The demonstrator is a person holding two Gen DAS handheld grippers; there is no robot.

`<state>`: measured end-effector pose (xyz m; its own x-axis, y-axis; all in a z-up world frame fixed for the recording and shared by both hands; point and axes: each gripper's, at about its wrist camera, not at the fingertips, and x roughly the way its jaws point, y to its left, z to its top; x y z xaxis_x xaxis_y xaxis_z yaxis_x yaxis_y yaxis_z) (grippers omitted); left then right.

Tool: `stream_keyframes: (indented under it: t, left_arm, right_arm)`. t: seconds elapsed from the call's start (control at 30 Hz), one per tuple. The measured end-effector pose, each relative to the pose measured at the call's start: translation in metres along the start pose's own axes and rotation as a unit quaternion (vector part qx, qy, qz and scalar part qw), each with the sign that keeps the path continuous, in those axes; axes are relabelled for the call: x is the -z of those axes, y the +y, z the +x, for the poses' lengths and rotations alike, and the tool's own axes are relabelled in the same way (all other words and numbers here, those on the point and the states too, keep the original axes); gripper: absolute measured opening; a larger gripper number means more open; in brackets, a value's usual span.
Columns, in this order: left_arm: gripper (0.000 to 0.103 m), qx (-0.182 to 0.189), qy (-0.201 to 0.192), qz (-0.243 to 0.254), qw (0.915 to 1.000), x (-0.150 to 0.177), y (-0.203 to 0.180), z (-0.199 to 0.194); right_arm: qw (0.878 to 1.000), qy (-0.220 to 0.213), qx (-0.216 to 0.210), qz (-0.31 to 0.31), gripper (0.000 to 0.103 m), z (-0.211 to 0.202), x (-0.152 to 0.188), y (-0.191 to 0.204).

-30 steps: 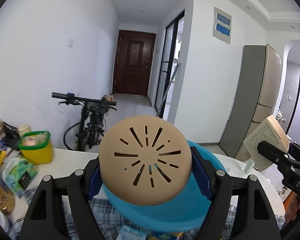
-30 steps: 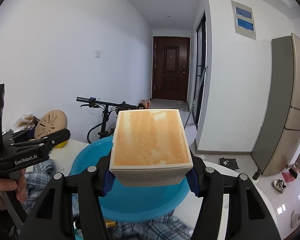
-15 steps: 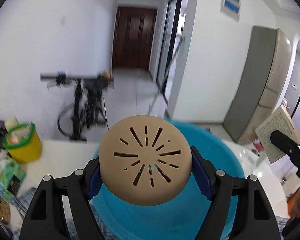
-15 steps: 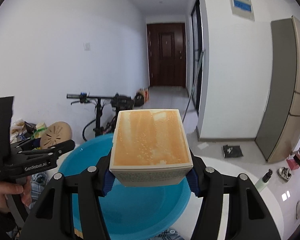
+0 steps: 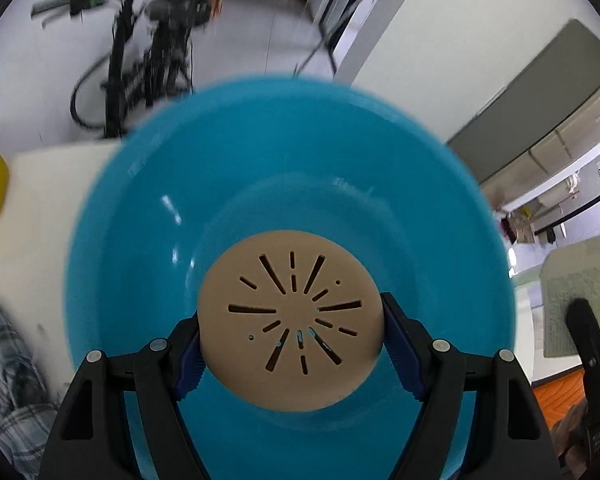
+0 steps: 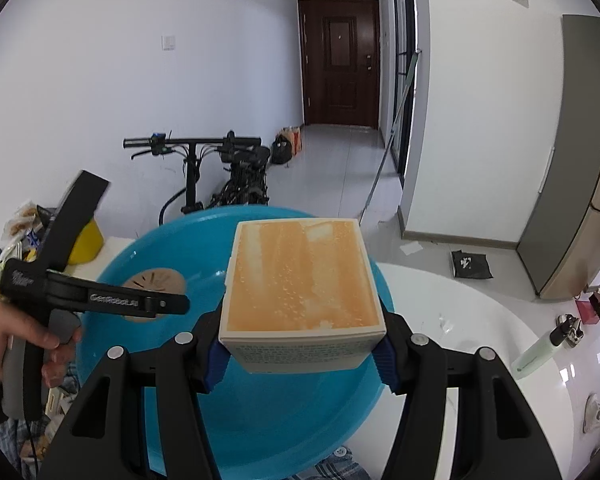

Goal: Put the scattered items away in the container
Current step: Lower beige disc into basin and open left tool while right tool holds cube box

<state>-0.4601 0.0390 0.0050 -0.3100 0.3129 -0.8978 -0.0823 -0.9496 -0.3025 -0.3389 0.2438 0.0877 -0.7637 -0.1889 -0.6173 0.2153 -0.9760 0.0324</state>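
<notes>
My left gripper (image 5: pixel 291 340) is shut on a round beige slotted disc (image 5: pixel 290 320) and holds it tilted down inside the blue basin (image 5: pixel 140 240). The disc (image 6: pixel 154 282) and the left gripper (image 6: pixel 100 300) also show in the right wrist view, over the basin's left side. My right gripper (image 6: pixel 302 354) is shut on an orange-topped box (image 6: pixel 302 280) and holds it above the basin (image 6: pixel 260 420) near its right rim. The box (image 5: pixel 576 292) shows at the right edge of the left wrist view.
The basin stands on a white round table (image 6: pixel 460 320). A yellow tub (image 6: pixel 85 240) and snack packets (image 6: pixel 20 220) lie at the left. Checked cloth (image 5: pixel 8 380) lies by the basin. A green bottle (image 6: pixel 540 348) lies at the right. A bicycle (image 6: pixel 220 176) stands behind.
My left gripper has tipped downward and moved the disc over and into the basin. My right gripper has moved a little forward over the basin with the box.
</notes>
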Motion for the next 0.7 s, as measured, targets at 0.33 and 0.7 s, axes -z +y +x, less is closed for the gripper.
stream_keyframes:
  t: [0.33,0.7]
  left_arm:
    - [0.079,0.005,0.032,-0.014,0.9994,-0.004,0.006,0.032]
    - [0.08,-0.004,-0.057,0.016,0.9982,0.0,-0.006,0.006]
  right_arm:
    - [1.0,0.024,0.0,0.002,0.058,0.016,0.006,-0.01]
    - [1.0,0.03,0.002,-0.001,0.058,0.022,0.005,-0.009]
